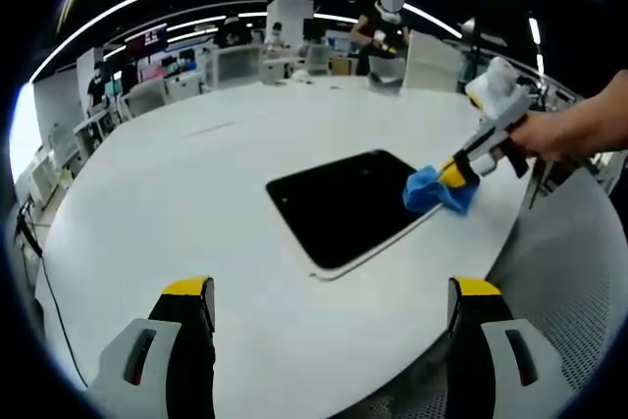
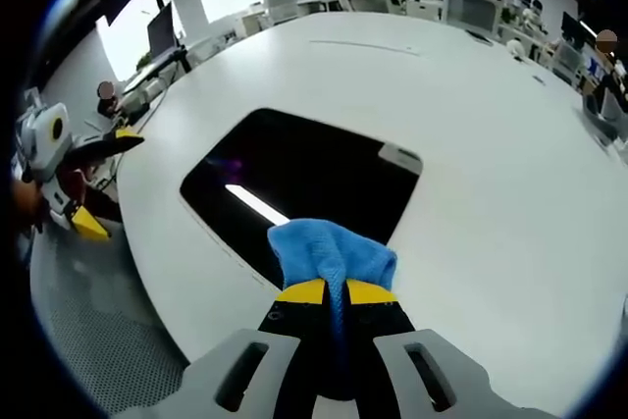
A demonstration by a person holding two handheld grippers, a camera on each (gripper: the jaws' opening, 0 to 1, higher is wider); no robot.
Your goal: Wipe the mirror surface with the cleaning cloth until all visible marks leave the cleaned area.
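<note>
right gripper [image 2: 334, 293] clamped on the blue cloth [image 2: 332, 250], cloth pressed at the near edge of the mirror [image 2: 304, 179], which lies flat on the white table [image 2: 491, 144]. left gripper [image 1: 329, 291] spread wide, holding nothing, hovering back from the mirror over the table edge. glass looks dark with a ceiling-light reflection; can't make out marks from here. judging by cloth at one edge, most of the surface is left to wipe.
</note>
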